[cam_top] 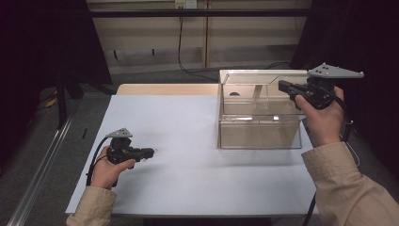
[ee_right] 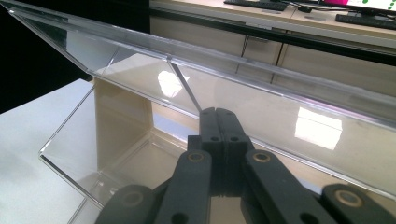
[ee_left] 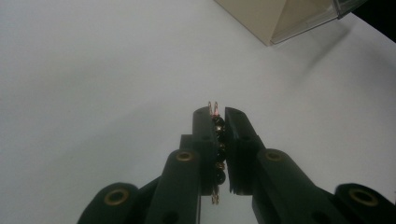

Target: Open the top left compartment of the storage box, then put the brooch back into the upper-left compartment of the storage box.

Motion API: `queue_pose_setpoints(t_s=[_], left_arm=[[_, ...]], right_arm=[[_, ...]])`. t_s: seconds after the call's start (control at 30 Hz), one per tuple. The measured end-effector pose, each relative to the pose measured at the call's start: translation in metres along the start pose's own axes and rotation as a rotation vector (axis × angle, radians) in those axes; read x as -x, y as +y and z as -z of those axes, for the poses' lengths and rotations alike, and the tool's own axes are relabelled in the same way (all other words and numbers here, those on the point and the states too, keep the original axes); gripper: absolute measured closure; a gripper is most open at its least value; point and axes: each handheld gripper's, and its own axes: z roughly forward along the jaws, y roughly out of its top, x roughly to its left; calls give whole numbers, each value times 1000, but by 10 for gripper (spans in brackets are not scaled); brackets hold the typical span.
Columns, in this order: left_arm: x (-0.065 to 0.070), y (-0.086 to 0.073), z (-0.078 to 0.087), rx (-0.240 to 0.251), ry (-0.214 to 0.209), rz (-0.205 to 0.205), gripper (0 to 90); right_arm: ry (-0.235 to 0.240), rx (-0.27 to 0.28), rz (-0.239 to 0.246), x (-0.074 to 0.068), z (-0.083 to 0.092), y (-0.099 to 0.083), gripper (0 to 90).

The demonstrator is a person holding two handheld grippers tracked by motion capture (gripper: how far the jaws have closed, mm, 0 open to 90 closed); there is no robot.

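Left gripper (ee_left: 219,119) clamps a beaded chain (ee_left: 218,140) at 8 o'clock. Right gripper (ee_right: 218,114) closed, empty, over clear box (cam_top: 260,113) at 2 o'clock.

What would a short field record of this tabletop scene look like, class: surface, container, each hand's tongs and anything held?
surface: white table
container: clear plastic box, lid raised, at the far right
left tongs: low over the table, shut on a small beaded piece with gold loops
right tongs: jaws closed together, nothing seen between them, raised at the box's right side
held item's identity: too small to tell
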Motion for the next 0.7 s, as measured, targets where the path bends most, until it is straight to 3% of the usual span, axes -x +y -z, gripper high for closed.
queue_pose_setpoints(t_s=[0.7], left_arm=[[19,35,-3,9,-37,-33,838]], right_arm=[[5,-6,0,1,-1,1,900]])
